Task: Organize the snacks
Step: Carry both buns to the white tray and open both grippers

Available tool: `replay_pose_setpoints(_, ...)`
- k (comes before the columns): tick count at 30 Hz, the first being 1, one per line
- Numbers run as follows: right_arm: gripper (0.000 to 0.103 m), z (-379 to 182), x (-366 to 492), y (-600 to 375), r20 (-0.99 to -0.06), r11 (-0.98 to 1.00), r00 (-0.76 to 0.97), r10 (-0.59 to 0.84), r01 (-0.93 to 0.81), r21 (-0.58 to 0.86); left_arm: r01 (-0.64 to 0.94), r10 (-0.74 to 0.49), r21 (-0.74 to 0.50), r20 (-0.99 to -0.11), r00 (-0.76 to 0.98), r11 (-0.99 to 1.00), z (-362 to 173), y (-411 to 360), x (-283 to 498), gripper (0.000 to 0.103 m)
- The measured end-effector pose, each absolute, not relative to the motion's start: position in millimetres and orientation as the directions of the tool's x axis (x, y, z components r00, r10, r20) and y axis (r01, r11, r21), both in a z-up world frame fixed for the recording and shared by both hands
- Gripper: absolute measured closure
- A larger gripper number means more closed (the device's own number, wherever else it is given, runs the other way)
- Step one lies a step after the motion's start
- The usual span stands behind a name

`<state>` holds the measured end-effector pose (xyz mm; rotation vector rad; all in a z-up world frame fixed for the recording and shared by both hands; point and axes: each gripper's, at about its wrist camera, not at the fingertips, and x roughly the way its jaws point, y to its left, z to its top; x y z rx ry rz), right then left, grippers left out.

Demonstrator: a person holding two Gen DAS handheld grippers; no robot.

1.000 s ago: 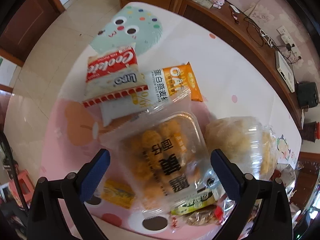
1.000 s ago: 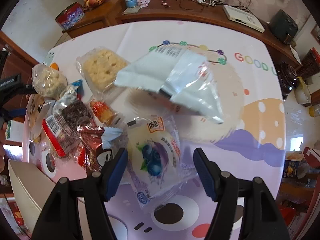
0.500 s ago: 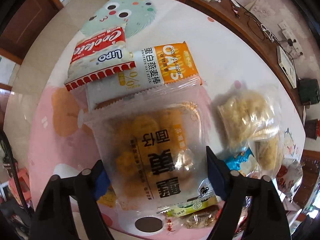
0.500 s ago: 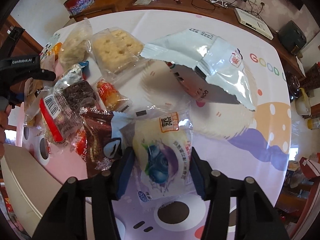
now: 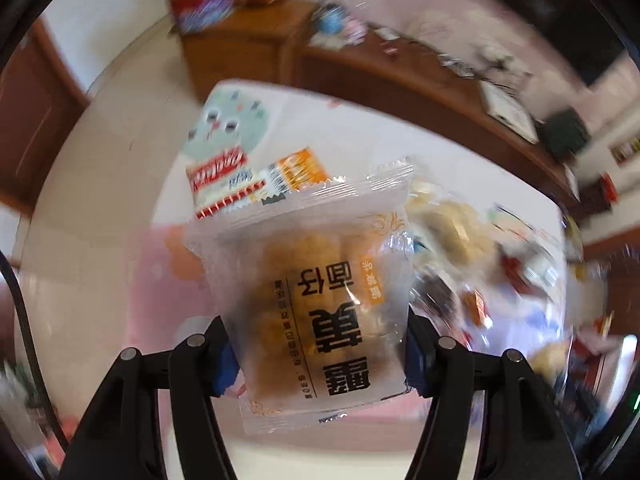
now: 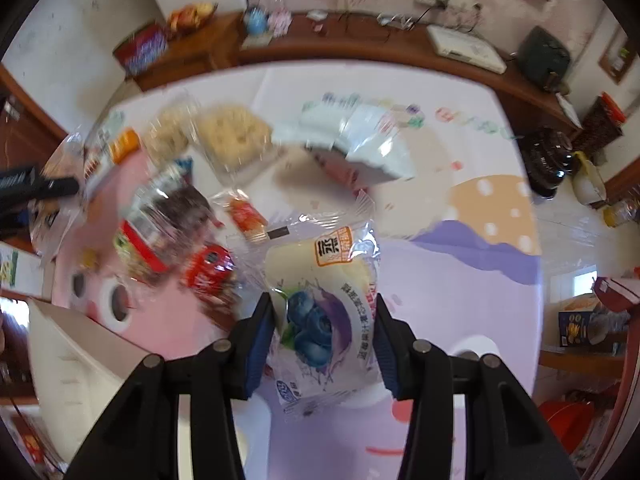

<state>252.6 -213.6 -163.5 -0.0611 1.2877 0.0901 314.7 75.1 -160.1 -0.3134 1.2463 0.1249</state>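
The left gripper [image 5: 320, 354] is squeezing in on a clear bag of golden fried snacks [image 5: 316, 300], and its blue pads press the bag on both sides. The bag hangs above the table with the cartoon cloth [image 5: 360, 136].

Behind that bag, on the table, lie a red and white cookie pack [image 5: 218, 178] and an orange oat bar pack [image 5: 298, 170]. They touch each other. To the right of the bag is a blurry heap of other snacks [image 5: 468, 264].

The right gripper [image 6: 325, 334] is squeezing in on a blueberry cake packet [image 6: 326, 312], held on both sides above the table [image 6: 460, 280].

Left of that packet is a jumble: a red wrapper [image 6: 208, 270], a dark snack bag [image 6: 176, 212], and a small orange packet [image 6: 248, 218]. Farther back lie a pale cracker bag [image 6: 232, 136] and an open white bag [image 6: 360, 140]. A white box [image 6: 72, 356] sits at the table's near left edge.
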Motion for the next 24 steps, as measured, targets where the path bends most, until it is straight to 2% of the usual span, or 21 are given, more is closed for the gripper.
replay_pose_setpoints(5, 0.057, -109, 221, -206, -0.928, 0.998, 0.371, 0.032, -0.067, 0.008, -0.084, -0.072, -0.115, -0.911, 0.406, 0.990, -99, 64, 256, 0.039)
replay_pose_setpoints(10, 0.057, -61, 181, -191, -0.895, 0.997, 0.439, 0.077, -0.047, 0.063, 0.013, -0.063, -0.064, -0.898, 0.435, 0.998, -65, 68, 195, 0.039)
replay_pose_setpoints(17, 0.056, -42, 118, -163, -0.886, 0.990, 0.443, 0.139, -0.054, 0.128, 0.056, -0.031, -0.007, -0.901, 0.432, 0.998, -66, 80, 113, 0.039)
replay_pose_setpoints(24, 0.056, -73, 74, -147, -0.913, 0.991, 0.389, 0.122, 0.005, 0.135, 0.066, 0.027, 0.059, -0.917, 0.398, 0.996, -105, 79, 80, 0.039)
